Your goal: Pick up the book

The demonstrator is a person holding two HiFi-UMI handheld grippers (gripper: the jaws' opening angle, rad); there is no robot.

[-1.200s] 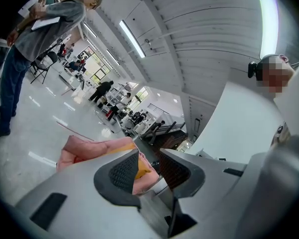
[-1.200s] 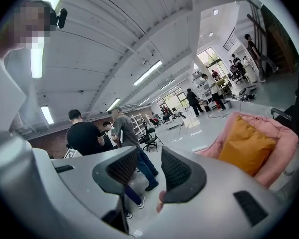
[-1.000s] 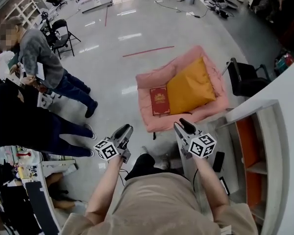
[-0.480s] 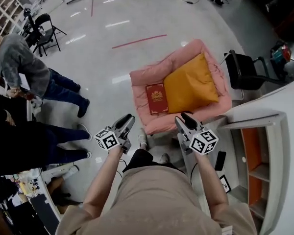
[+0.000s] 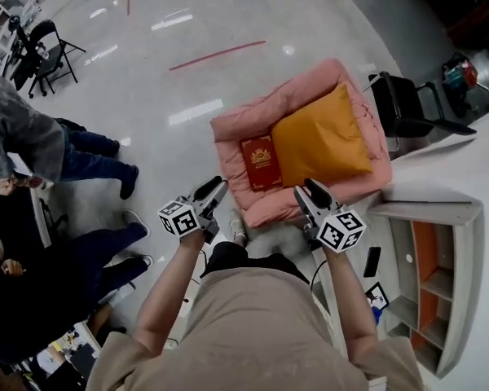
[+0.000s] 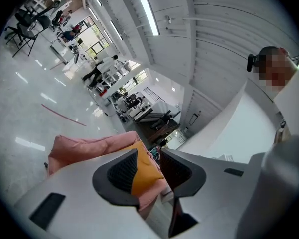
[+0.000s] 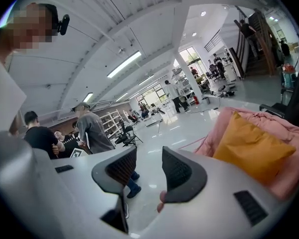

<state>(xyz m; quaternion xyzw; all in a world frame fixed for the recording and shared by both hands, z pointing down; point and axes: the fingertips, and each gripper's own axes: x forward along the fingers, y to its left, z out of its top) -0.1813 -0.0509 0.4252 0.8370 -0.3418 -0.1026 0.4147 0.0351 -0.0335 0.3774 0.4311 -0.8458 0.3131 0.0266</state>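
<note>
One red book (image 5: 261, 163) | gold cover print unreadable | on pink cushion (image 5: 230, 145)

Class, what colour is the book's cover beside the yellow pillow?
Dark red with gold print; the book shows best in the head view.

Pink bed (image 5: 265, 111) on floor (image 5: 171, 80), w/ red book (image 5: 261, 162) & orange pillow (image 5: 319, 143) atop

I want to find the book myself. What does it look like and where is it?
Look for the big pink cushion on the shiny floor. The book lies beside its orange pillow: flat, dark red, gold print on top.
</note>
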